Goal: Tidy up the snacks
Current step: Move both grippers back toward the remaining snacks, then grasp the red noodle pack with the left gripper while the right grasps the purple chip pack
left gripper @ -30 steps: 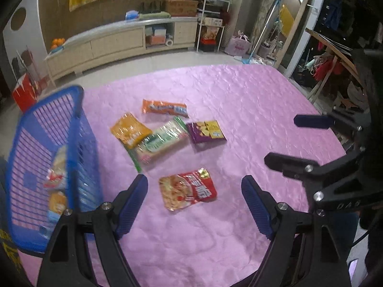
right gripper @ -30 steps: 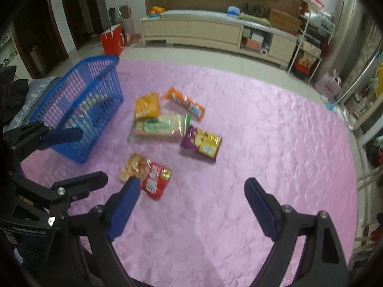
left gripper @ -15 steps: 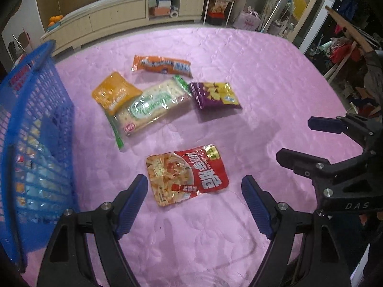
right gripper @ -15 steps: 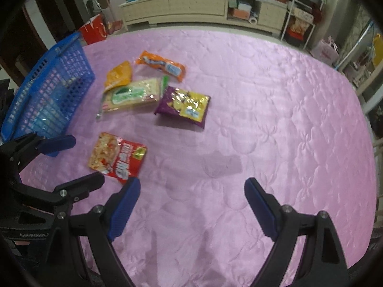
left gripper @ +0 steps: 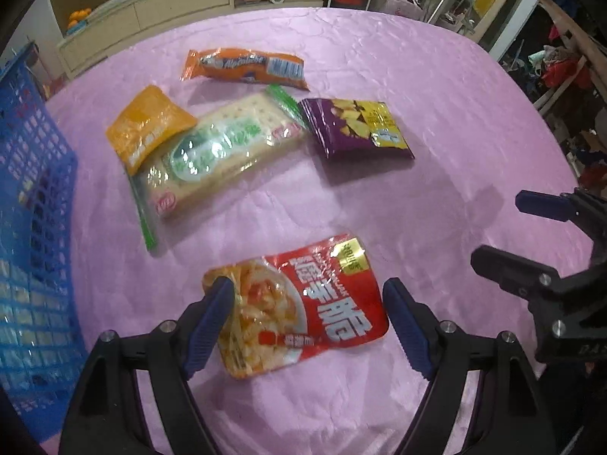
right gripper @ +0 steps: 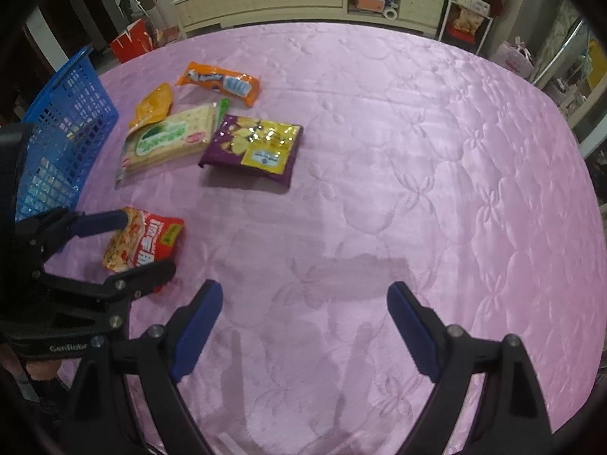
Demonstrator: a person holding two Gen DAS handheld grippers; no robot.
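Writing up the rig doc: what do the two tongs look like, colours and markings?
Both look alike: black angular plastic arms with silver screws at the joints, tipped with dark blue ribbed pads. The left tongs carry white lettering starting "GenRobo" on the body, seen from the right wrist view; the right tongs show "DAS", cut off. No cables or sleeves visible.

Not much you can actually read here. The orange snack bar wrapper [left gripper: 244,66] has a white brand word across it that looks like "Alpinlebe" or close to that, too smeared to be sure, plus a barcode patch at one end. The red snack pouch [left gripper: 303,303] carries big white Chinese characters and a small gold label in its top corner, also Chinese. The left gripper [right gripper: 125,242] body reads "GenRobo..." with the end cut off. The right gripper [left gripper: 497,227] body shows "DAS" at the frame edge. Print on the cracker pack [left gripper: 216,151] and purple bag [left gripper: 356,129] is too blurry.
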